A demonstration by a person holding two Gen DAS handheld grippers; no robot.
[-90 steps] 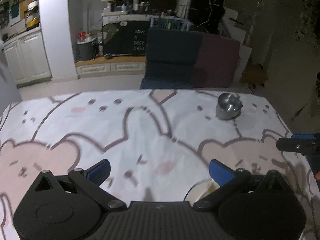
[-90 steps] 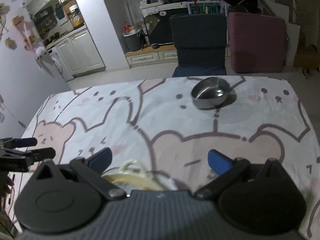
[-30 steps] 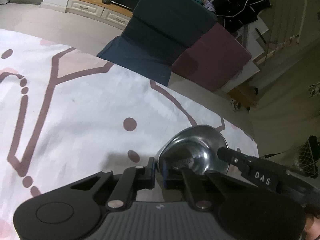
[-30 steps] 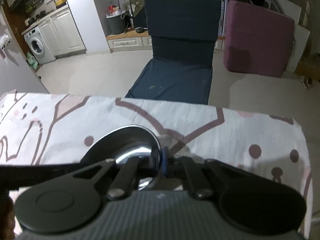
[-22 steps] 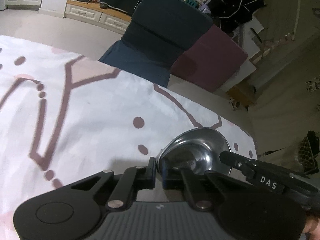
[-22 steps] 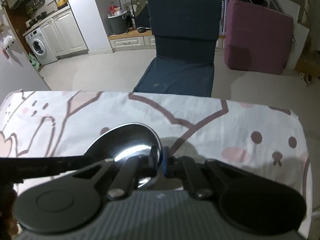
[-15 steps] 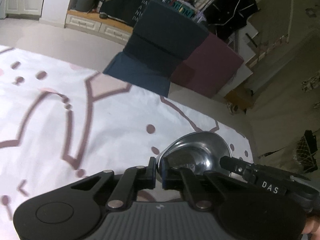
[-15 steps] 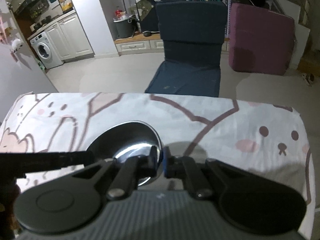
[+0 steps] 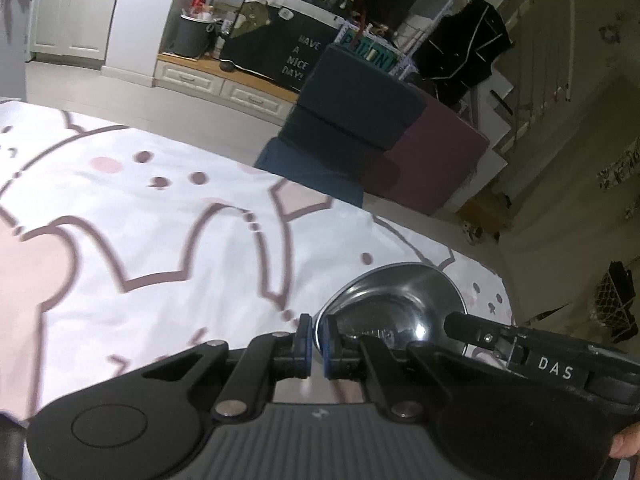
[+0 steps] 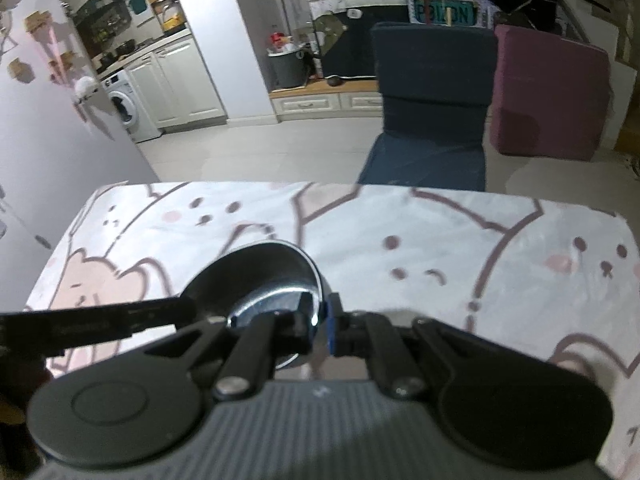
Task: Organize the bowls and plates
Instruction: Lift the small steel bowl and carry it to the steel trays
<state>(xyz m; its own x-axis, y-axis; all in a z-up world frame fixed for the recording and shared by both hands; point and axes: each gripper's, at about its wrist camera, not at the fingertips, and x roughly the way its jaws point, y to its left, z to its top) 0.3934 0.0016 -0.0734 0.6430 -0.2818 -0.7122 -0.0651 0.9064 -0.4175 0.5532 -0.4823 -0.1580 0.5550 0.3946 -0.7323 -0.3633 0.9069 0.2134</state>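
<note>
My left gripper [image 9: 315,342] is pinched tight on the near rim of the steel bowl [image 9: 394,304], tilted down over the table [image 9: 160,240]. My right gripper [image 10: 320,320] clamps the same bowl's [image 10: 260,276] rim from the opposite side, near the table's far right corner. Bear-print cloth covers the table; a navy floor chair [image 10: 430,96] sits beyond its far edge.

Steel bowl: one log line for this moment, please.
steel bowl | left gripper shut on rim | right gripper shut on opposite rim | over tablecloth
</note>
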